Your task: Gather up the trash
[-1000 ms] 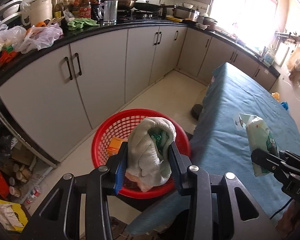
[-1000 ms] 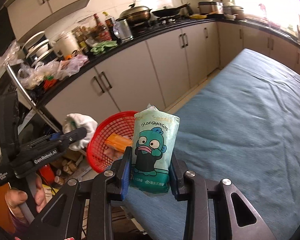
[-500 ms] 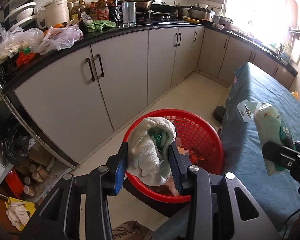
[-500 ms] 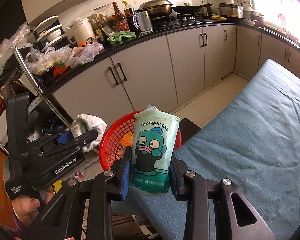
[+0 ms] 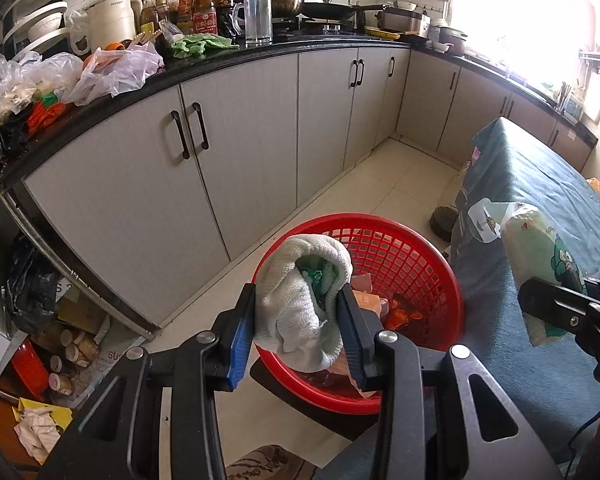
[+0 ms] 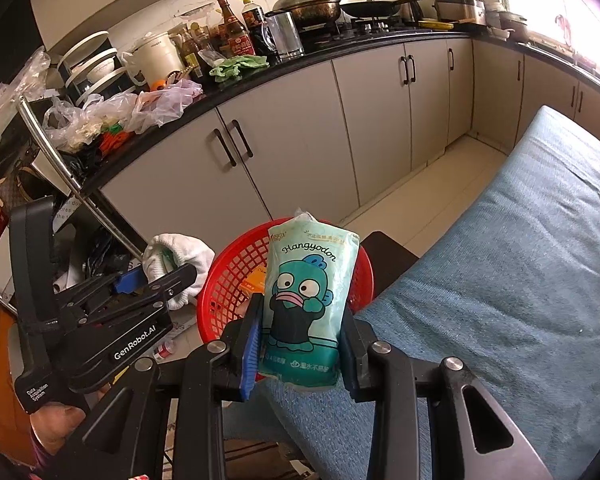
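Observation:
My left gripper [image 5: 298, 320] is shut on a crumpled white cloth [image 5: 296, 308] with something green inside, held over the near left rim of the red mesh basket [image 5: 412, 264]. The basket stands on a dark stool beside the table and holds orange and pink scraps. My right gripper [image 6: 300, 340] is shut on a teal tissue pack [image 6: 306, 296] printed with a cartoon fish, above the table's corner just right of the basket [image 6: 228, 276]. The left gripper [image 6: 168, 276] with its cloth shows at the left of the right wrist view, the tissue pack [image 5: 540, 248] at the right of the left wrist view.
A table under a blue cloth [image 6: 520, 260] fills the right side. Grey cabinets [image 5: 240, 140] run behind under a black counter crowded with bottles, pots and plastic bags. Tiled floor [image 5: 380, 184] lies between. Clutter sits under a metal rack [image 5: 60, 340] at left.
Both grippers have shifted left towards the basket, which now lies further right in the left wrist view. Each keeps its hold.

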